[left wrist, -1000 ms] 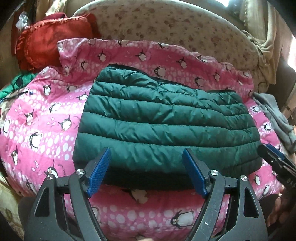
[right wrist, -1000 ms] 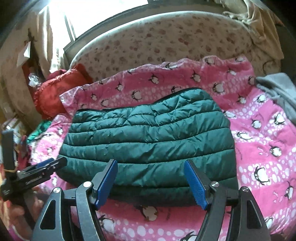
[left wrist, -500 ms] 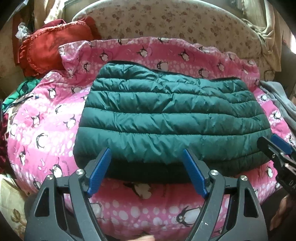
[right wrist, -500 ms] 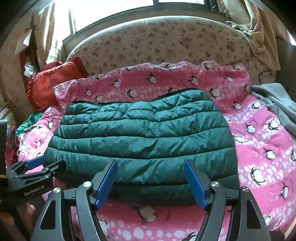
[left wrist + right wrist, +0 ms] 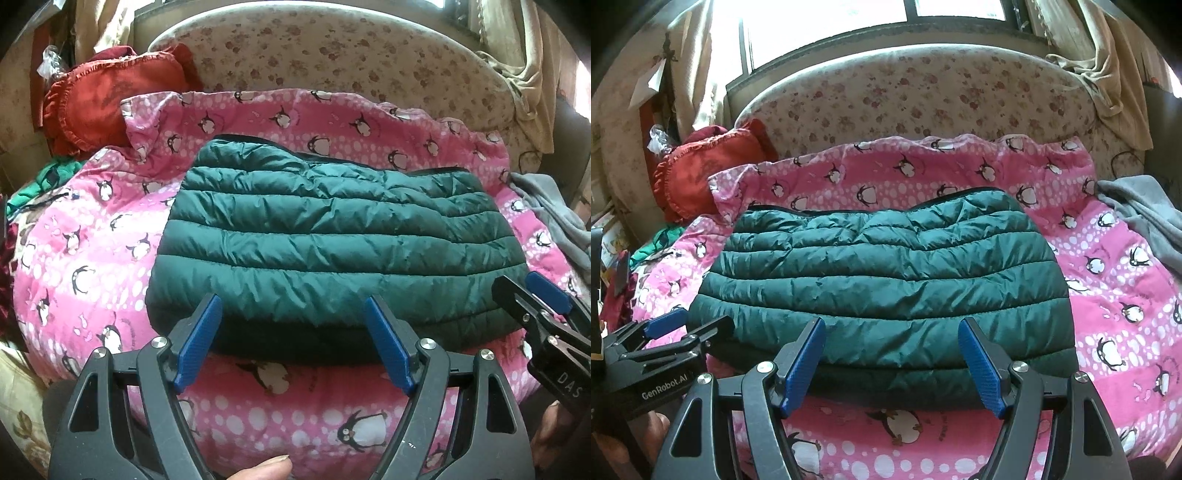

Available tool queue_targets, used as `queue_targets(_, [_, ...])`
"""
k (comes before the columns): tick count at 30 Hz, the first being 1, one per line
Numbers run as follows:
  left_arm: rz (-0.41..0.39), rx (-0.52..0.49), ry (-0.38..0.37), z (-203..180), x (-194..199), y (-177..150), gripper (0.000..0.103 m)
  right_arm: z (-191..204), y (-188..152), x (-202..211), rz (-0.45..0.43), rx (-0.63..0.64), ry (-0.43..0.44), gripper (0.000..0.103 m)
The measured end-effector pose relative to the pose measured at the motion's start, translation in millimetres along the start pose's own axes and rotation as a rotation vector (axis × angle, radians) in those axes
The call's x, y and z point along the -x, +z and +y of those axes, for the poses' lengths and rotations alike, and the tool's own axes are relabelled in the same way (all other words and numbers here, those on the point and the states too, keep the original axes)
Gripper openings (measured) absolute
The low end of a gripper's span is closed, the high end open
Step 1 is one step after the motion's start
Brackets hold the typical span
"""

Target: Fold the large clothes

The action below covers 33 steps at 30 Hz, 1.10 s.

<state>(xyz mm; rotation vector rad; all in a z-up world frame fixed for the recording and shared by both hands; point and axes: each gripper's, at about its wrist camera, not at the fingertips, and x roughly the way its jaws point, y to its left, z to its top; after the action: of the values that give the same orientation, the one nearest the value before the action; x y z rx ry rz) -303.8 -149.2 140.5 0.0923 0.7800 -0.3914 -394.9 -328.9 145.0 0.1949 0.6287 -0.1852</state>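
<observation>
A dark green quilted puffer jacket (image 5: 332, 243) (image 5: 886, 273) lies folded into a wide rectangle on a pink penguin blanket (image 5: 92, 236) (image 5: 1108, 280). My left gripper (image 5: 292, 300) is open just short of the left half of the jacket's near edge, with nothing between its blue pads. My right gripper (image 5: 891, 323) is open at the same edge, further right, and holds nothing. Each gripper shows in the other's view: the right gripper (image 5: 517, 282) by the jacket's near right corner, the left gripper (image 5: 701, 319) by its near left corner.
A red frilled pillow (image 5: 107, 99) (image 5: 701, 173) sits at the back left. A grey garment (image 5: 554, 214) (image 5: 1145, 206) lies on the right. A floral headboard (image 5: 332, 55) rises behind, with a beige cloth (image 5: 517, 74) draped over its right end. Green fabric (image 5: 48, 177) lies at the far left.
The right wrist view has levelled and shows more of the window. The jacket lies as before and both grippers stay open at its near edge.
</observation>
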Motion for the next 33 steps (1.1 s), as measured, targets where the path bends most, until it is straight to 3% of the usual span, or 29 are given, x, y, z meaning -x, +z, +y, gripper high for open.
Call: queue_targets(33, [-0.026, -0.014, -0.024, -8.4, 9.4, -3.7, 0.08, -4.1, -5.2, -0.1, 0.012, -0.021, -0.001, 0.072])
